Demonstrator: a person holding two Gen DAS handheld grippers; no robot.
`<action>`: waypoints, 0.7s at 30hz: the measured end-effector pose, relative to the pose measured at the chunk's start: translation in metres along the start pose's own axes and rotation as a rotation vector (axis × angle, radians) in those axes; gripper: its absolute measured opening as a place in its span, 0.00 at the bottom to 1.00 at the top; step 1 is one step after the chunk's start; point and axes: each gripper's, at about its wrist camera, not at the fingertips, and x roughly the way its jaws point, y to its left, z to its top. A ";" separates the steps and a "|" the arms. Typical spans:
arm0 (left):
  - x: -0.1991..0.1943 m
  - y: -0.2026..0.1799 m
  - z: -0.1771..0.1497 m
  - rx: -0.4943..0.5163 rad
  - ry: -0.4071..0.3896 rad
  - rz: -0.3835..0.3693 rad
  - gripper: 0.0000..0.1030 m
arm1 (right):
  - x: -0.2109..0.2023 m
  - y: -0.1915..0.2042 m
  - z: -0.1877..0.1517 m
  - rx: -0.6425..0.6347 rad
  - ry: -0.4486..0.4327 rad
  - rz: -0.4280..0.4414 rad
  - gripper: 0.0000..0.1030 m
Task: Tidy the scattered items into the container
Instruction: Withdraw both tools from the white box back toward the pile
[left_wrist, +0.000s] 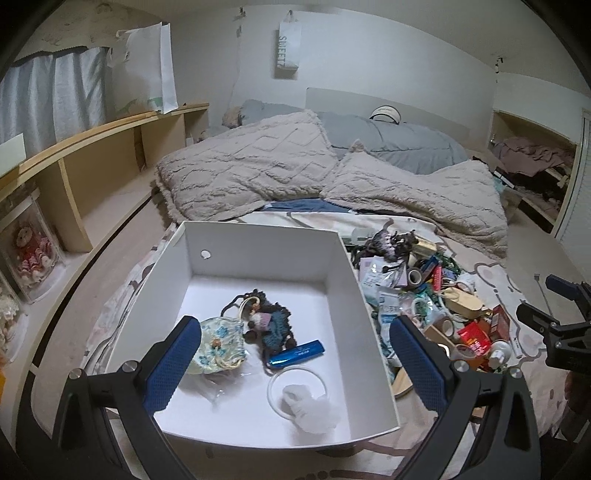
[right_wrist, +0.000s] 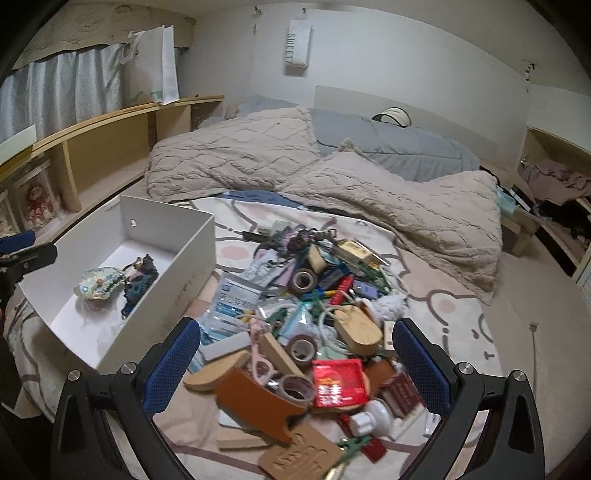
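I am working on the bed (right_wrist: 461, 325), whose patterned cover carries everything. The biggest piece is the white box (left_wrist: 343, 258), open-topped, sitting to the left of the heap and just beside it. Inside it lie a floral pouch (left_wrist: 221, 341), a dark knitted charm (left_wrist: 273, 321), a blue tube (left_wrist: 297, 354), a clear round lid (left_wrist: 299, 387) and a crumpled white wad (left_wrist: 310, 406).

The heap of scattered items (right_wrist: 314, 314) is far larger than what the box holds, so I judge the tidying barely begun. It spreads from the box's right wall across the middle of the bed: tape rolls, packets, wooden pieces, a brown leather piece (right_wrist: 258, 398), a red packet (right_wrist: 340, 380), a small white bottle (right_wrist: 369, 419).

My left tongs (left_wrist: 295, 354) hang over the box interior, spread wide and holding nothing; their work there looks finished. My right tongs (right_wrist: 295, 354) hover over the near edge of the heap, also spread wide and empty, so the right hand is plainly the nearer one for the next pick.

The red packet lies between the right fingers and slightly ahead, lying flat. Whatever I lift there must travel leftward over the box's wall.
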 end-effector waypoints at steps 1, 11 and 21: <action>0.000 -0.001 0.000 0.001 -0.001 -0.004 1.00 | -0.002 -0.004 -0.001 0.002 0.000 -0.006 1.00; -0.001 -0.008 -0.001 -0.001 -0.019 -0.028 1.00 | -0.016 -0.041 -0.012 0.053 -0.012 -0.069 1.00; 0.001 -0.032 -0.006 0.054 -0.002 -0.101 1.00 | -0.016 -0.082 -0.040 0.110 0.007 -0.159 1.00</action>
